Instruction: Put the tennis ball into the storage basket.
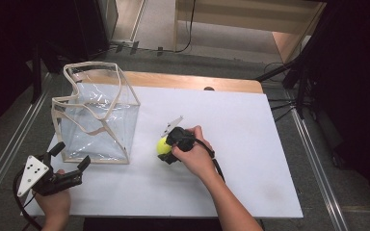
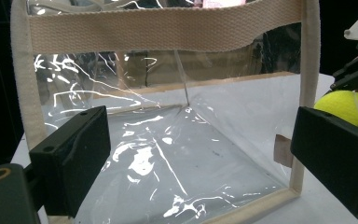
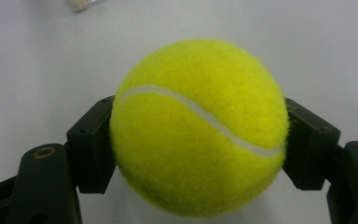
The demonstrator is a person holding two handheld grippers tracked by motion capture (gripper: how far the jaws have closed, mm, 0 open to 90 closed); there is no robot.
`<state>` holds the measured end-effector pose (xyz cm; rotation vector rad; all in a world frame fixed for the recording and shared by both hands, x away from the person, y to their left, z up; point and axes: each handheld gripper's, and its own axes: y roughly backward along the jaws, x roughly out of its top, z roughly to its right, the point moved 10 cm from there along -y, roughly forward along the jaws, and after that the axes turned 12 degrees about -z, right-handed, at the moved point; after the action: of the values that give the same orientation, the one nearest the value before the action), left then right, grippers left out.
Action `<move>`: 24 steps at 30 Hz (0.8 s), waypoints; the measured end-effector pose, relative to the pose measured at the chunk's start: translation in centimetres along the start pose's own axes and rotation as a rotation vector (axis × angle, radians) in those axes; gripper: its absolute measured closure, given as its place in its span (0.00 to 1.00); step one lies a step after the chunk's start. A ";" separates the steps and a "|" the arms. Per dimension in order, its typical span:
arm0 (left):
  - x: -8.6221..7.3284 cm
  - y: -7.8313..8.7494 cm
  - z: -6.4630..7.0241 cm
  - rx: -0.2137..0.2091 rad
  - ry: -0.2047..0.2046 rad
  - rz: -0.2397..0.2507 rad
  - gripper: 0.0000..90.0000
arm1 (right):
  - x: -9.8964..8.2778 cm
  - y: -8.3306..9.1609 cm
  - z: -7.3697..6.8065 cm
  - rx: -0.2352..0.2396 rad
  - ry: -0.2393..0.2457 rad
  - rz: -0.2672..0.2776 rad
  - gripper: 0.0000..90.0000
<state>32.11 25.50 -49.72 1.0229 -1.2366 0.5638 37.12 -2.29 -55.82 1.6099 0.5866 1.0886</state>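
Observation:
A yellow tennis ball (image 1: pixel 163 146) rests near the middle of the white table (image 1: pixel 250 144). My right gripper (image 1: pixel 167 147) is shut on it; in the right gripper view both black jaws press the sides of the tennis ball (image 3: pixel 198 126). A clear plastic bag (image 1: pixel 96 115) with beige webbing trim stands open at the table's left. My left gripper (image 1: pixel 71 155) sits at the front left corner, open, jaws pointed at the clear bag (image 2: pixel 168 140) with nothing between them. The tennis ball (image 2: pixel 347 105) shows past the bag's right edge in the left gripper view.
A wooden strip (image 1: pixel 192 81) runs along the table's far edge. Metal rails (image 1: pixel 318 168) flank the table on both sides. Dark stands and cables (image 1: pixel 294 77) crowd the far right. White surface lies open to the right of the ball.

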 end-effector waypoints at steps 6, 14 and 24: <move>0.0 0.0 0.0 -0.001 0.000 0.002 0.06 | 1.8 -0.1 -0.5 0.018 0.025 0.005 0.26; 0.1 0.0 0.0 -0.001 0.002 0.005 0.06 | 3.5 0.0 -1.0 0.037 0.053 0.020 0.26; 0.1 0.0 0.0 -0.002 0.002 0.007 0.06 | 5.9 0.3 -1.6 0.049 0.078 0.027 0.26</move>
<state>32.13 25.55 -49.63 1.0158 -1.2391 0.5688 38.40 3.23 -53.43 1.6277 0.6491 1.1695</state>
